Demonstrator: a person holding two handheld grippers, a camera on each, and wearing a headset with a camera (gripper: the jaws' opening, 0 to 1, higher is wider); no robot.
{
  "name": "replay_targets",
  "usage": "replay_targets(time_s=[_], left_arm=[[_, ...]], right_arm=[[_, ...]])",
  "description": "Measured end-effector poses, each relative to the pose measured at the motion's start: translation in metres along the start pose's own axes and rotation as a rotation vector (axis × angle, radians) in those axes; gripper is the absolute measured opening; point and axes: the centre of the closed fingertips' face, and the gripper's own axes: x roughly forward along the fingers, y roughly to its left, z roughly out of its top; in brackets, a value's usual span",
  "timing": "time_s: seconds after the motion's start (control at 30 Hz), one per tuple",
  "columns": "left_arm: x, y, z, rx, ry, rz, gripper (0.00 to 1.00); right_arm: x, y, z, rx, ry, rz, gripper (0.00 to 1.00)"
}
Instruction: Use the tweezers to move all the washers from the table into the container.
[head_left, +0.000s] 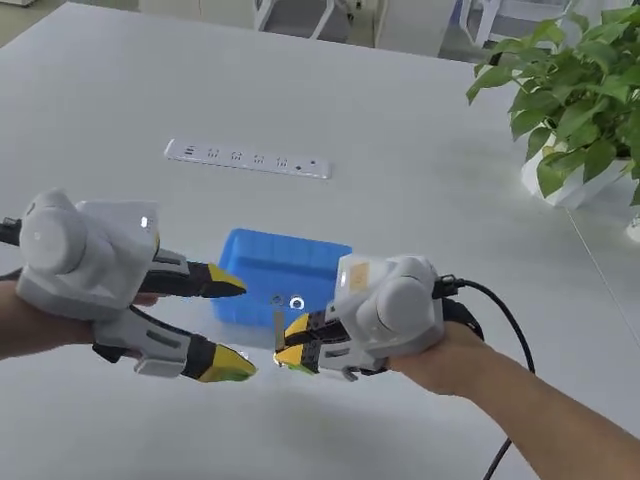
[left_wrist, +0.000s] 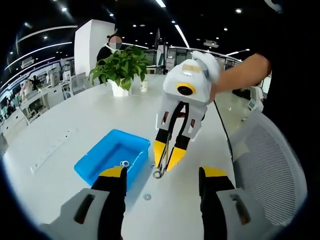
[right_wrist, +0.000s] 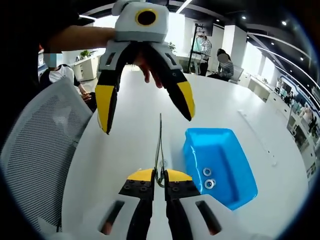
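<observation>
Tweezers (right_wrist: 160, 145) sit clenched in the right hand-held gripper (right_wrist: 155, 176); the left hand-held gripper (right_wrist: 147, 120) is released. Pinch the washer (left_wrist: 147, 197) squarely, gently.

I count one blue container (head_left: 285, 262), one pair of tweezers (right_wrist: 160, 145), one power strip (head_left: 247, 158) and one potted plant (head_left: 575, 100). Two washers (right_wrist: 207, 171) lie in the container, one washer (left_wrist: 147, 196) on the table (head_left: 420, 200); perhaps a fourth at the tweezers' tip.

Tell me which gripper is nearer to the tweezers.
Right. The right gripper is shut on the tweezers; the left gripper is open and apart from them, opposite their tips.
</observation>
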Motion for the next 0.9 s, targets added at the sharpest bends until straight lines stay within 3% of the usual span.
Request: replay_targets(time_s=[0.37,0.6,0.9], left_arm=[[-0.01,0.007,-0.005,-0.065,-0.032,0.104,0.95],[-0.014,0.01,-0.002,-0.087,-0.053,0.13,0.99],[-0.015,0.01,-0.005,-0.102,-0.047,0.134,0.99]], right_arm=[[-0.015,-0.007,0.018,-0.003,-0.008,-0.006,0.08],[-0.022,-0.011,0.026,0.002,-0.011,-0.002,0.08],[-0.032,-0.024,0.035,0.017,-0.02,-0.013,0.08]])
